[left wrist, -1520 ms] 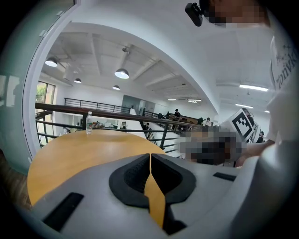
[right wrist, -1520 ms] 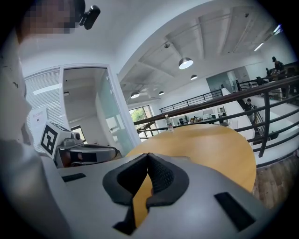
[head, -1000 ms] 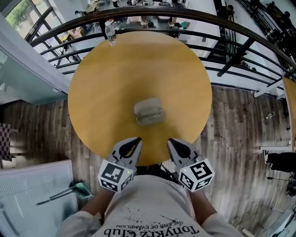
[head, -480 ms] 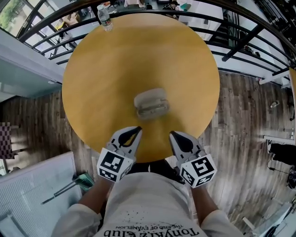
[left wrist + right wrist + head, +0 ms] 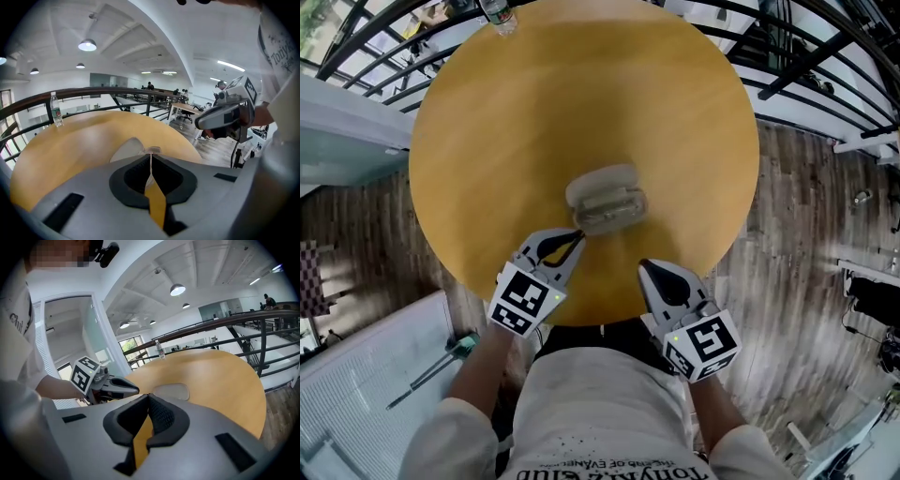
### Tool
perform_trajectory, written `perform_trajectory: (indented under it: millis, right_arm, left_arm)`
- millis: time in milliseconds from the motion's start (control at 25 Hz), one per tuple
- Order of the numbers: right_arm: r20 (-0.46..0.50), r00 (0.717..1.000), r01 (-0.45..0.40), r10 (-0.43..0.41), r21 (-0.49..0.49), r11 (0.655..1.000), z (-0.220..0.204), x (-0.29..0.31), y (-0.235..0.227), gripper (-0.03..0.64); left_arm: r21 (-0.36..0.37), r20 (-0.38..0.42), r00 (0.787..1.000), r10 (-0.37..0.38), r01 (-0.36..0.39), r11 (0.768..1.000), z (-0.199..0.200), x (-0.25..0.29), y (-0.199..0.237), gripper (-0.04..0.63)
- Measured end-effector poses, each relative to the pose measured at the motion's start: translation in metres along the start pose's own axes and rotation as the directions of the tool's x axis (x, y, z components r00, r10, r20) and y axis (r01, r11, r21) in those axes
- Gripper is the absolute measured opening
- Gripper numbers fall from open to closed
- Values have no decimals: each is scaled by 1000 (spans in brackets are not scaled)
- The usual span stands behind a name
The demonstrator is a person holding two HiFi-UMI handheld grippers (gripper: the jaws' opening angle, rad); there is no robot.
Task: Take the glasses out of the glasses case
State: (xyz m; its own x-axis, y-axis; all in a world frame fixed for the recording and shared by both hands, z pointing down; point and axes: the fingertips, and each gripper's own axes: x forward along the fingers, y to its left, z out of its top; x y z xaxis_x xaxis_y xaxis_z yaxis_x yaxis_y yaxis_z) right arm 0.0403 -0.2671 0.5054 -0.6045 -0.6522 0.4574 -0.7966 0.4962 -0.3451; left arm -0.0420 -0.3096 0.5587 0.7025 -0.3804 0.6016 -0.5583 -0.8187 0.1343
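Note:
A grey glasses case (image 5: 606, 199) lies near the middle of the round wooden table (image 5: 534, 103), and it looks closed. No glasses show. My left gripper (image 5: 574, 235) is shut on nothing, its tips just short of the case's near left corner. In the left gripper view the case (image 5: 129, 149) sits right beyond the meeting jaws of the left gripper (image 5: 150, 151). My right gripper (image 5: 647, 269) is shut and empty, back over the table's near edge, right of the case. The right gripper view has the case (image 5: 171, 391) ahead and the left gripper (image 5: 133, 391) at its left.
A water bottle (image 5: 497, 14) stands at the table's far edge by the black railing (image 5: 825, 66). Wooden floor (image 5: 806, 234) surrounds the table. A white mat (image 5: 366, 375) with a green dustpan (image 5: 459, 345) on it lies on the floor at the left.
My left gripper has moved forward over the table up to the case. The right gripper has stayed near the table's edge. The head view has shifted closer to the table.

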Motion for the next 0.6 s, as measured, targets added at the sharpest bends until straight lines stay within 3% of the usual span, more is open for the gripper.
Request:
perform_trajectory:
  millis: [280,600]
  right_arm:
    - [-30,1000,7,-6,53,999,-8,13,-16,25]
    - [-48,999,4,0,81,997,-20,18,-29,25]
  left_arm:
    - [82,-126,991,-54,65,995,-16,38,24,31]
    - [96,-245,962,-123,150,984,-40,64,25,31]
